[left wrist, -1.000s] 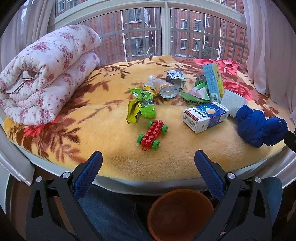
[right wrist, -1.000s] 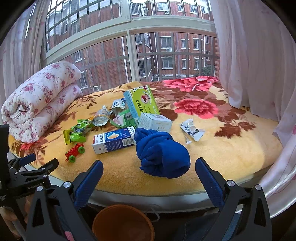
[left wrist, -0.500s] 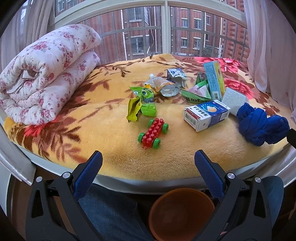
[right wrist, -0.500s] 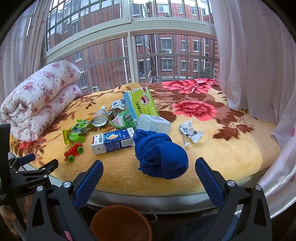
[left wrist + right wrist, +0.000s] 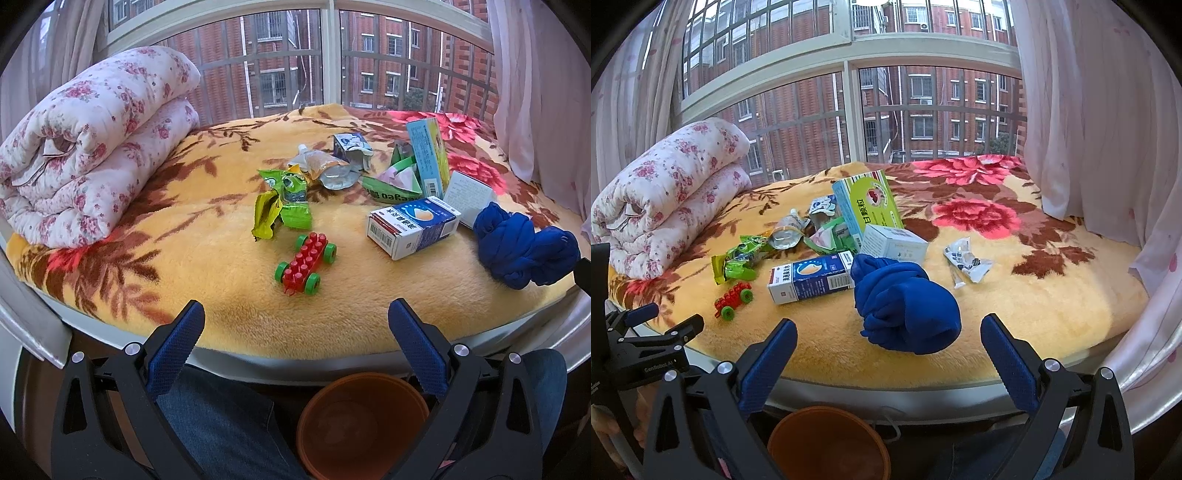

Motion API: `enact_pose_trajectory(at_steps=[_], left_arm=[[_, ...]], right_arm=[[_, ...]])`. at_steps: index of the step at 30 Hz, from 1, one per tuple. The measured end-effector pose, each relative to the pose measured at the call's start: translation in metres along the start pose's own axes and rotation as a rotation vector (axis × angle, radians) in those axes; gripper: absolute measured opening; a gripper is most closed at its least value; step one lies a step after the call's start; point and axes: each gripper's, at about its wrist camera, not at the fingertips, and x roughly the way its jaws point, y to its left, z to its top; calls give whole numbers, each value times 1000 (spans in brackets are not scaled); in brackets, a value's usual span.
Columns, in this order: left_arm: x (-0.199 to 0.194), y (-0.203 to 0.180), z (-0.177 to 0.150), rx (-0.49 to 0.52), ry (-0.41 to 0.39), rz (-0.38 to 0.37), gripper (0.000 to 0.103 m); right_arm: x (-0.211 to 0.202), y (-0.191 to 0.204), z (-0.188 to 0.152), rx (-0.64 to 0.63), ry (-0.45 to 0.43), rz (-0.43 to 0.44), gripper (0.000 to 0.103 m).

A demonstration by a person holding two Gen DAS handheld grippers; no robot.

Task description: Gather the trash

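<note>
Trash lies on a yellow floral blanket (image 5: pixel 207 258): a green snack wrapper (image 5: pixel 282 206), a silver pouch (image 5: pixel 325 170), a blue-and-white carton (image 5: pixel 413 230), a tall green-blue box (image 5: pixel 428 158), a white box (image 5: pixel 894 243) and a clear wrapper (image 5: pixel 964 260). A brown bucket (image 5: pixel 362 421) stands on the floor below the blanket's front edge. My left gripper (image 5: pixel 295 350) is open and empty, in front of the edge, short of a red toy car (image 5: pixel 304 264). My right gripper (image 5: pixel 888 365) is open and empty, just short of a blue cloth bundle (image 5: pixel 905 306).
A rolled floral quilt (image 5: pixel 85 155) lies at the left. A barred window (image 5: pixel 879 110) runs behind, with pink curtains (image 5: pixel 1108 129) at the right. The bucket also shows in the right wrist view (image 5: pixel 827 443). Jeans-clad legs (image 5: pixel 221 417) are beside it.
Both grippers have drifted slightly forward toward the blanket. Nothing on the blanket has moved, and both grippers stay open.
</note>
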Motion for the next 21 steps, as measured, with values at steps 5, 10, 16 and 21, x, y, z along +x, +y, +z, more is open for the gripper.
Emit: enact_pose_trajectory(at_steps=[5,10,16,21], left_arm=[[2,-1,-1,4,8,1,97],[3,-1,0,6,12,0,97],[4,-1,0,6,14,0,97],[6,-2,0,4,14,-8,97]], right_arm=[[1,1,0,-4,3,-2,98],[1,1,0,-6,2,-1,98],[1,3,1,-9,3,1,98],[2,4,1,-12,3,2,98]])
